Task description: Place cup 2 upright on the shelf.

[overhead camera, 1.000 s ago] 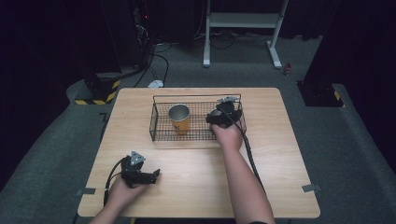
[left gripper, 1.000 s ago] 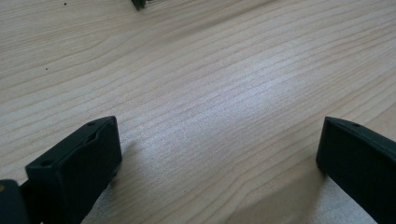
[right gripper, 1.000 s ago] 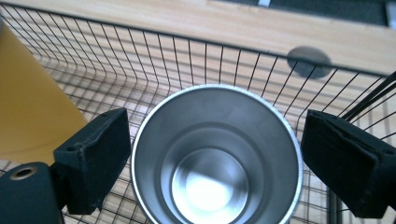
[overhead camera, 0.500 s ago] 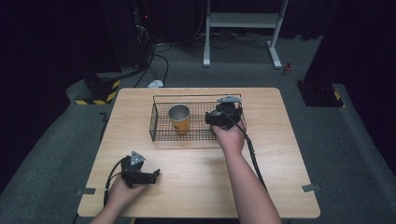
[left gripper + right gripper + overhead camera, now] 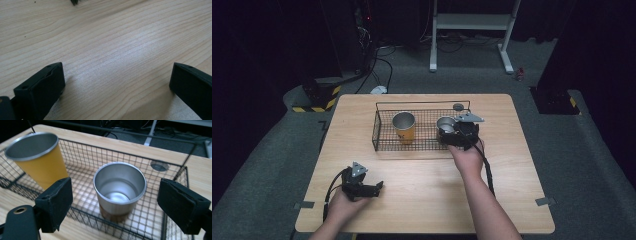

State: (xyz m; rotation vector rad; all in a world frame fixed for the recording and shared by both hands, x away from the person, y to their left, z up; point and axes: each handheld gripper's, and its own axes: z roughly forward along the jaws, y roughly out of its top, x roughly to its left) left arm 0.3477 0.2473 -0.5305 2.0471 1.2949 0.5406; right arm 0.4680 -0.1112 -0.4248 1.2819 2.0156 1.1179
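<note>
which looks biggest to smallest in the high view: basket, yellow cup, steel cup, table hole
1. basket, by far the largest.
2. yellow cup, taller and slightly wider.
3. steel cup, partly hidden by the right hand-held gripper, so its rank is less sure.
4. table hole, smallest.

My left gripper (image 5: 377, 186) and right gripper (image 5: 443, 134) are black, each with a grey triangular plate, a black cable and two square jaws. My forearms are bare.
</note>
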